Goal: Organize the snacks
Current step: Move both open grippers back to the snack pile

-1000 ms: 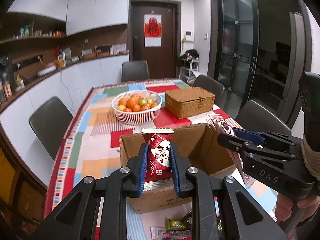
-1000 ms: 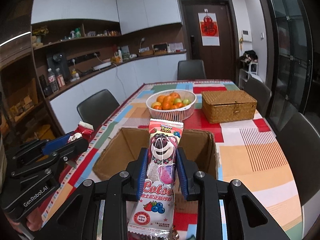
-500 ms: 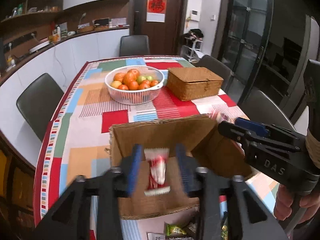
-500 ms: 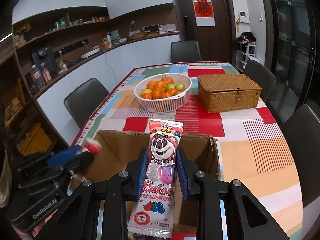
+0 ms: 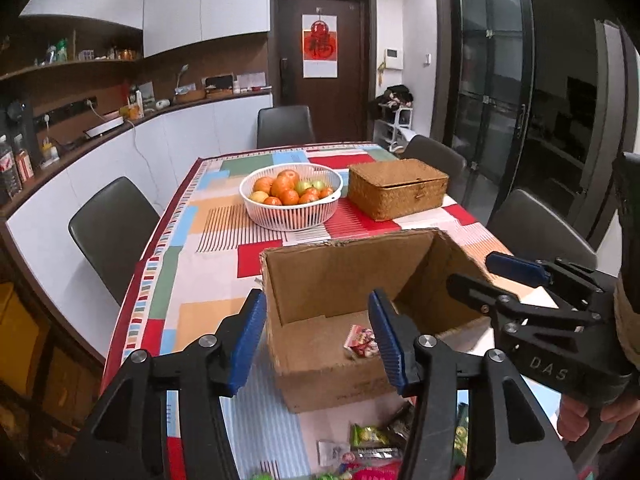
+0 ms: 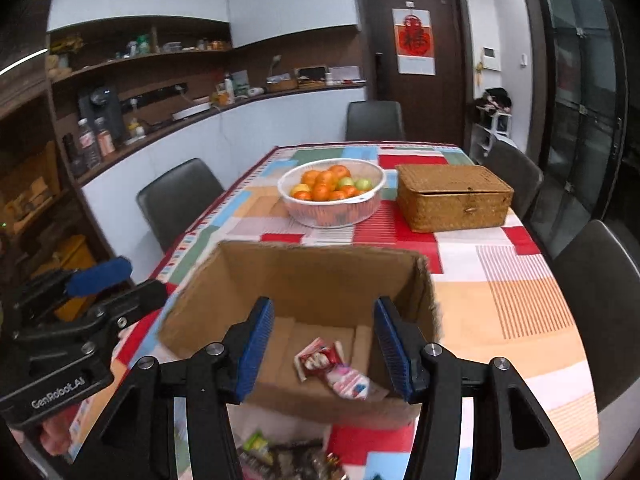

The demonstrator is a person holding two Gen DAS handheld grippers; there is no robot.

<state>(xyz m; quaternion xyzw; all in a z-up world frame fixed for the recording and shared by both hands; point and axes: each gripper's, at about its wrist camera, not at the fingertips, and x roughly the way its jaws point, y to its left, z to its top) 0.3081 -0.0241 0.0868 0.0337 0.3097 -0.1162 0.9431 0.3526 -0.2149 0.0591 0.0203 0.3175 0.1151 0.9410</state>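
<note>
An open cardboard box (image 5: 344, 280) stands on the patchwork tablecloth; it also shows in the right wrist view (image 6: 320, 276). A red snack packet (image 5: 362, 345) lies on its floor, and in the right wrist view (image 6: 316, 361) a pink Lotso packet (image 6: 352, 385) lies beside it. My left gripper (image 5: 316, 340) is open and empty above the box's near-left edge. My right gripper (image 6: 324, 350) is open and empty above the box's near side; it shows at the right in the left wrist view (image 5: 516, 276). Loose snack packets (image 5: 372, 436) lie on the table in front of the box.
A white basket of oranges and green fruit (image 5: 291, 194) and a closed wicker box (image 5: 397, 187) stand behind the cardboard box. Dark chairs (image 5: 112, 228) surround the table. A counter and shelves run along the left wall.
Both grippers have opened and let go. The red packet dropped into the box first, then the Lotso packet. Both grippers have pulled back a little.
</note>
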